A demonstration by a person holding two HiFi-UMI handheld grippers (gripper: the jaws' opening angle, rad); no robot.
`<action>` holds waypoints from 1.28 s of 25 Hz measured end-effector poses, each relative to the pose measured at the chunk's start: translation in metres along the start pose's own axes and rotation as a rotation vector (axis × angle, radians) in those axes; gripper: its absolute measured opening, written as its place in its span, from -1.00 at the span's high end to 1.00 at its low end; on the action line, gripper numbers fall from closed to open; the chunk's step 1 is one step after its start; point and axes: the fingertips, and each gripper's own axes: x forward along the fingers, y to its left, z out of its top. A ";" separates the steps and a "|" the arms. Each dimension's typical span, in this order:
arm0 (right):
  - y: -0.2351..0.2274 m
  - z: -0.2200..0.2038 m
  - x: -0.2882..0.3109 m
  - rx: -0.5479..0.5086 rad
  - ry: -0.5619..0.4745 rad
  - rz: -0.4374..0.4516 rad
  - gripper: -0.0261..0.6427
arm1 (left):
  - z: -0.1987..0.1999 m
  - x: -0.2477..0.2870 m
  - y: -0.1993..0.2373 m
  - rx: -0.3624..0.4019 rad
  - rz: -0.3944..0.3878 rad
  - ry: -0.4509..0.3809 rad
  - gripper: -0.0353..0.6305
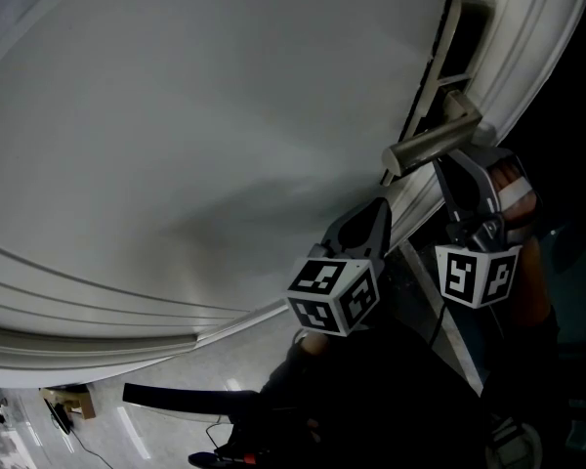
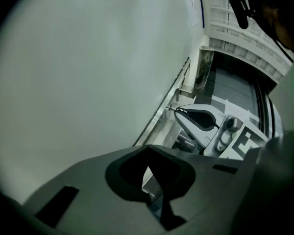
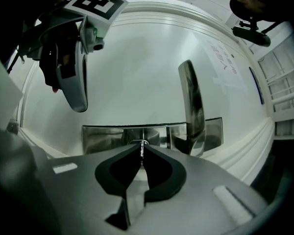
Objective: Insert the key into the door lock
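My right gripper (image 3: 141,147) is shut on a thin metal key (image 3: 141,153). The key's tip is at the keyhole (image 3: 139,142) of the shiny lock plate (image 3: 103,137) on the white door (image 1: 205,135). The lever handle (image 3: 193,106) stands to the right of the keyhole. In the head view the right gripper (image 1: 441,171) reaches up to the plate just below the handle (image 1: 432,143). My left gripper (image 1: 379,205) hovers beside it, close to the door, shut with nothing in it. From the left gripper view the right gripper (image 2: 179,110) shows side-on against the door's edge.
Raised moulding (image 1: 98,306) runs along the door panel. A dark doorway gap (image 1: 566,115) lies right of the door edge. A person's dark clothing (image 1: 391,399) fills the lower head view, with pale floor (image 1: 156,428) at the lower left.
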 end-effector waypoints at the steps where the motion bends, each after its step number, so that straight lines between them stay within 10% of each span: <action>1: 0.000 0.000 0.000 0.000 -0.001 0.000 0.89 | 0.000 0.000 0.000 -0.001 0.001 0.000 0.89; 32: 0.000 0.000 0.000 -0.001 -0.008 -0.001 0.89 | -0.001 0.004 -0.004 -0.009 -0.014 -0.007 0.89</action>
